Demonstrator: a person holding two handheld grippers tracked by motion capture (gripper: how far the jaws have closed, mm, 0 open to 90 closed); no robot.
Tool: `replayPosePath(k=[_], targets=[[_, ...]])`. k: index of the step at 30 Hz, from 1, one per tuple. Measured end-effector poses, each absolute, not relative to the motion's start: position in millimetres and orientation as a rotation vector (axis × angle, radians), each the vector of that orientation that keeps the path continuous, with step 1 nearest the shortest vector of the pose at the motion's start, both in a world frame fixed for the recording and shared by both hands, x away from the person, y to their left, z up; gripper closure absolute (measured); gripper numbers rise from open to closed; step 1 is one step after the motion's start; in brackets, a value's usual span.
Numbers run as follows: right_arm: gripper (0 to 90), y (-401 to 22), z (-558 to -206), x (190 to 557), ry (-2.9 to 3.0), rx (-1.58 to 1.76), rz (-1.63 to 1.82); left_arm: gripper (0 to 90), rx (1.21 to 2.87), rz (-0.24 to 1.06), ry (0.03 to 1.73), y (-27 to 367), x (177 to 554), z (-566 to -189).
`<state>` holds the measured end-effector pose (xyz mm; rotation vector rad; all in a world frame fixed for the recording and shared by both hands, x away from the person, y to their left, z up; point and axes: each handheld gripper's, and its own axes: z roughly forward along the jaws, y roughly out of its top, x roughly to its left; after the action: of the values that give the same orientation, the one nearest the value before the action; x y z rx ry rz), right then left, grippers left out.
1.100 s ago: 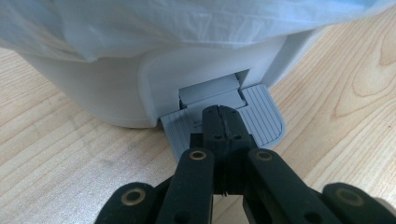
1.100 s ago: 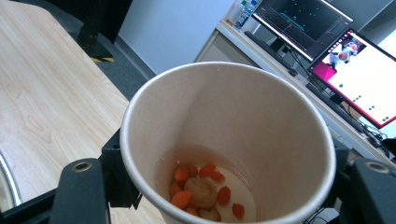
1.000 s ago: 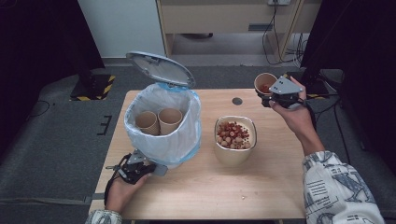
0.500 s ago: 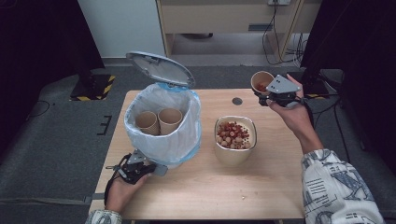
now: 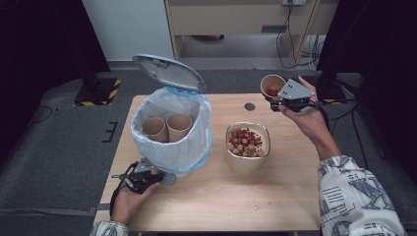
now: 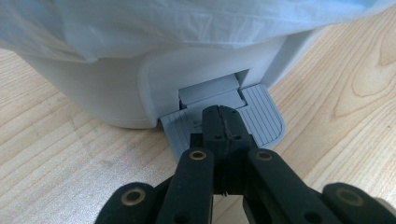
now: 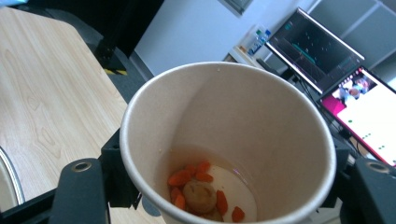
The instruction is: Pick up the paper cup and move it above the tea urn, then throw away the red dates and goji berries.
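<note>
Over the last second the right hand-held gripper (image 5: 281, 97) has drifted a little toward the middle of the bench (image 5: 275, 196), carrying its paper cup (image 5: 272, 85) with it; the left hand-held gripper (image 5: 158, 178), the bin and the bowl lie as they did.

The paper cup is a smooth tan cone with a rolled rim, grasped between the right black jaws, one on each side of its wall, above the far right corner of the pale wood-grain bench. In the right gripper view its bottom holds a few orange pieces and a round beige lump (image 7: 200, 193) on a glossy whitish base.

The left hand-held gripper is clenched, jaw tips pressed together and resting on the ribbed grey foot pedal (image 6: 261, 116) of a white plastic bin (image 6: 121, 93) at the near left of the bench. The bin is lined with a thin, crinkled translucent bag (image 5: 187, 147) with a blue edge; its rounded grey lid (image 5: 167, 71) stands tilted open at the back. Two more tan paper cups (image 5: 167, 128) stand side by side inside.

Just right of the bin sits a cream, square-shouldered bowl (image 5: 247, 162) heaped with small red and beige round pieces (image 5: 245, 142). A small dark disc (image 5: 250, 106) lies flat on the bench beyond it.
</note>
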<state>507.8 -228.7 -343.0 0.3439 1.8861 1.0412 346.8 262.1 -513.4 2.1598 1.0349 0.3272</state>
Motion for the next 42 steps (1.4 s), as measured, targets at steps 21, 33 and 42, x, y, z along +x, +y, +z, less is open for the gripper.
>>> replayPosePath(k=[21, 33, 42], targets=[[29.9, -214.4, -343.8, 505.0, 1.9, 0.244, 1.052, 90.0, 2.16, 0.326, 1.034, 262.0, 346.8, -513.4], [29.9, -206.3, -332.3, 501.6, 1.883, 0.197, 1.047, 90.0, 2.162, 0.328, 1.032, 261.9, 346.9, -513.4], [29.7, -202.9, -312.6, 493.4, 1.857, 0.13, 0.994, 90.0, 2.162, 0.328, 1.033, 261.7, 346.8, -513.3]])
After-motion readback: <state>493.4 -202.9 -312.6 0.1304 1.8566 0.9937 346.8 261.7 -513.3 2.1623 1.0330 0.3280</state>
